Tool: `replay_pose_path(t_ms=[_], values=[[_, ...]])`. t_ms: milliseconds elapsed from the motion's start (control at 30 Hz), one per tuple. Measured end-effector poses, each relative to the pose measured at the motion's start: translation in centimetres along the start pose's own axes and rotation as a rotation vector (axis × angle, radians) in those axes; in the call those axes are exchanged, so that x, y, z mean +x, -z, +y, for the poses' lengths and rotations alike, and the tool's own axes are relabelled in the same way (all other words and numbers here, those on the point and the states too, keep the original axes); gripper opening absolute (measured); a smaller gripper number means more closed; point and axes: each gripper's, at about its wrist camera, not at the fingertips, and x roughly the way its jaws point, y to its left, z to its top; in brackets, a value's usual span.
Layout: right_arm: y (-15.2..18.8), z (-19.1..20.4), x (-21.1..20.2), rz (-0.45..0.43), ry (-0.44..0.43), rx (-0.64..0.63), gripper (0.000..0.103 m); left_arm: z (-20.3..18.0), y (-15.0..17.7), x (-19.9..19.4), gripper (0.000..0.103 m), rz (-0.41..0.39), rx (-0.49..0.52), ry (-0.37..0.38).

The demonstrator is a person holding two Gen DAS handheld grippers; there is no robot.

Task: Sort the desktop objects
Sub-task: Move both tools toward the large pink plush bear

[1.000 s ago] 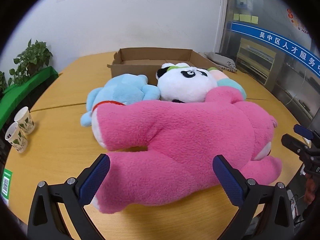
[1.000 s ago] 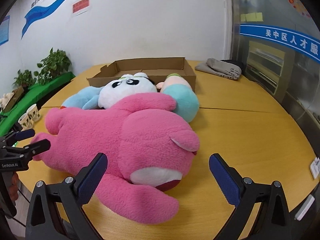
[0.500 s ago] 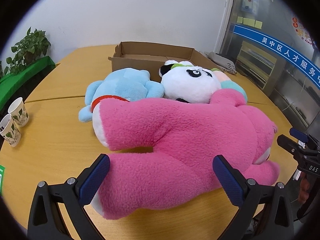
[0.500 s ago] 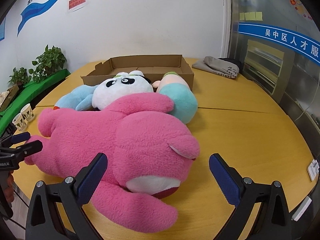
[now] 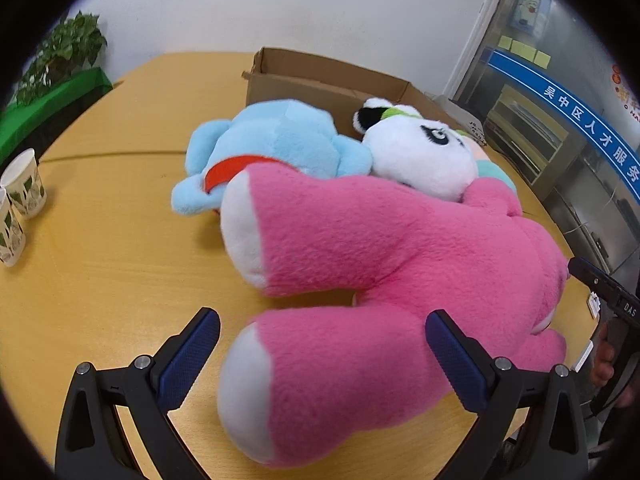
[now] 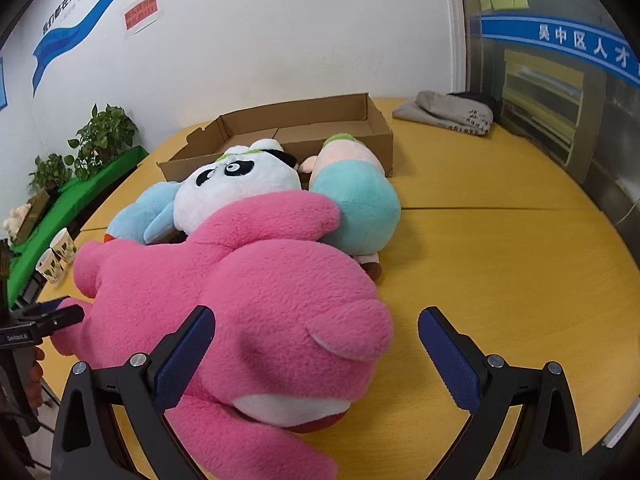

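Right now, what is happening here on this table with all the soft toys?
A person holds two grippers, both open, at either end of the pink plush bear. The left gripper straddles a leg; the right gripper is at its head. Neither grips yet. The bear lies on a blue plush, a panda and a teal-and-pink plush, in front of an open cardboard box that looks empty.

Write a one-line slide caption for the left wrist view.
Open left gripper straddles a leg of the pink plush bear lying on the table before the cardboard box.
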Motion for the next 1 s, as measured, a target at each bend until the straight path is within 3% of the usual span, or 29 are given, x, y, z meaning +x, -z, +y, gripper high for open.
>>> replay_pose_path(t_ms=[100, 300, 367, 400, 433, 733, 1000], values=[[0.1, -1.3, 1.5, 0.045, -0.021, 0.022, 0.103, 1.2, 0.3, 0.7, 0.102, 0.028, -0.035, 0.054], [0.5, -3.1, 4.0, 0.109, -0.190, 0.111, 0.102, 2.4, 0.6, 2.4, 0.102, 0.068, -0.081, 0.162], [0.2, -3.2, 4.7, 0.111, -0.240, 0.128, 0.096, 2.5, 0.7, 2.7, 0.090, 0.076, -0.096, 0.211], [0.2, -3.1, 5.0, 0.119, -0.257, 0.132, 0.089, 2.5, 0.7, 2.8, 0.077, 0.079, -0.102, 0.228], [0.3, -3.0, 5.2, 0.128, -0.265, 0.134, 0.086, 2.5, 0.7, 2.8, 0.077, 0.081, -0.104, 0.230], [0.4, -1.3, 3.5, 0.078, -0.228, 0.052, 0.061, 1.4, 0.3, 1.4, 0.059, 0.084, -0.072, 0.184], [0.2, 0.0, 2.4, 0.062, -0.143, -0.025, 0.059, 1.7, 0.1, 0.8, 0.050, 0.074, -0.058, 0.191]])
